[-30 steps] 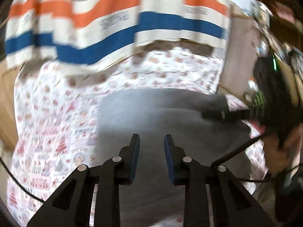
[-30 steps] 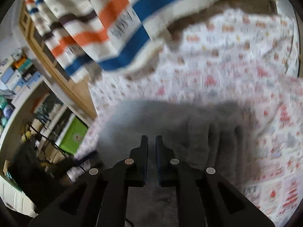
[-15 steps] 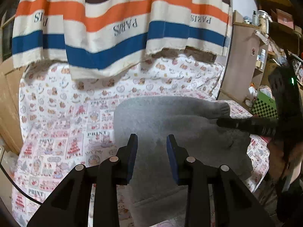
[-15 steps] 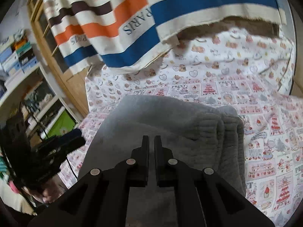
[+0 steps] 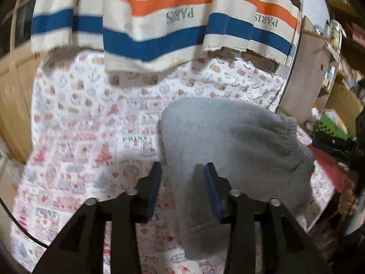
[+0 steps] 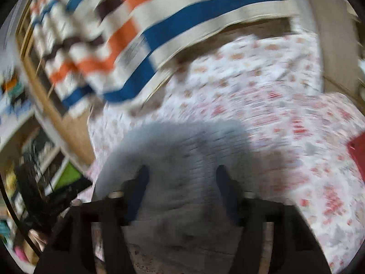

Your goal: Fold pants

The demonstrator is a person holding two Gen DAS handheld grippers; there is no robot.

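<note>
The grey sweatpants lie folded in a thick bundle on the patterned pink-and-white bedspread, ribbed waistband at the right. My left gripper is open and empty, over the bundle's near left edge. In the blurred right wrist view the pants lie just ahead. My right gripper is open wide above them, holding nothing. The other gripper's dark arm shows at the far right of the left wrist view.
A striped orange, blue, brown and cream cloth hangs over the far side of the bed. A wooden frame borders the left. Cluttered shelves stand at the right, and shelves with a green box to the right gripper's left.
My right gripper has opened from shut and is swinging fast, blurring its view. My left gripper has opened wider and shifted left, off the middle of the pants.
</note>
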